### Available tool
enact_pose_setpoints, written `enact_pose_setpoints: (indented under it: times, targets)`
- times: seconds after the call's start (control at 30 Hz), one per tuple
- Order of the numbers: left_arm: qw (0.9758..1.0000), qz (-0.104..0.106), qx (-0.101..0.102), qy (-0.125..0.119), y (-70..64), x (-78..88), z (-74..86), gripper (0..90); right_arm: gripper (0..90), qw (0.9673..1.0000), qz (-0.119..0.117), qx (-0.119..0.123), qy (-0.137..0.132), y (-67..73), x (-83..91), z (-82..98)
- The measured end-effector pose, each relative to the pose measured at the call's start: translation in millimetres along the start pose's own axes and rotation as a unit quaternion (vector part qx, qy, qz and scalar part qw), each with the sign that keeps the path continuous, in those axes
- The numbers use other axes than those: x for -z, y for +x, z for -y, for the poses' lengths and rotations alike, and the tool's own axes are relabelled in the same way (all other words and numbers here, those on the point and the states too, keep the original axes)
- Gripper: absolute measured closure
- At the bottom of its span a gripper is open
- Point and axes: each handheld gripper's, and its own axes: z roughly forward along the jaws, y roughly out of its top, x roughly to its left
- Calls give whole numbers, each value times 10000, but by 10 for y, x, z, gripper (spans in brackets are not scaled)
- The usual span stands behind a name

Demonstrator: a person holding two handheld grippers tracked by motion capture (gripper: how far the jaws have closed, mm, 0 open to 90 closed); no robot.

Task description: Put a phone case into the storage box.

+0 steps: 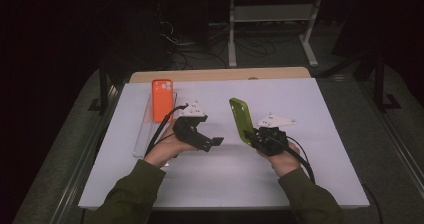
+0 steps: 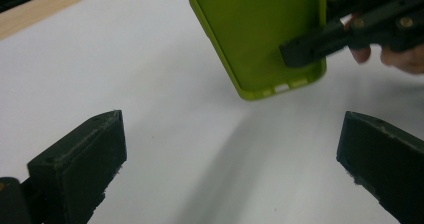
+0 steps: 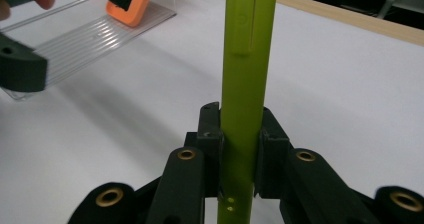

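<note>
While the right gripper (image 1: 254, 136) clamps the green phone case (image 1: 241, 120) by its lower edge | case upright at table centre, one o'clock of the open, empty left gripper (image 1: 214, 142) | judged light, flexible, slippery; pinch both long edges.

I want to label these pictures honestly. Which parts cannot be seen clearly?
- Lime green soft phone case: top cut off by the left gripper view's edge.
- Same case, right gripper view: seen edge-on; the right gripper covers its lower sides.
- Orange phone case: mostly hidden behind the left gripper, on the clear plastic tray.
</note>
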Motion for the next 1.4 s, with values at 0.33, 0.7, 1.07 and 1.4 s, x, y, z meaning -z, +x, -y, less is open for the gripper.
enact_pose_setpoints:
  times: [0.33,0.7,1.07,1.4]
  targets:
    - [9993,49,221,-291,20,3,-33,0,758,9995,-299,-15,31,135,-33,-6]
    - [9979,38,376,-532,34,-6,-56,0,758,9983,-570,75,117,325,-113,10]
    - [9964,173,474,-676,29,-26,-60,0,758,9976,-674,80,129,400,-156,17]
    - [9960,254,386,-760,8,-62,-69,0,758,9974,-699,125,119,431,-176,26]
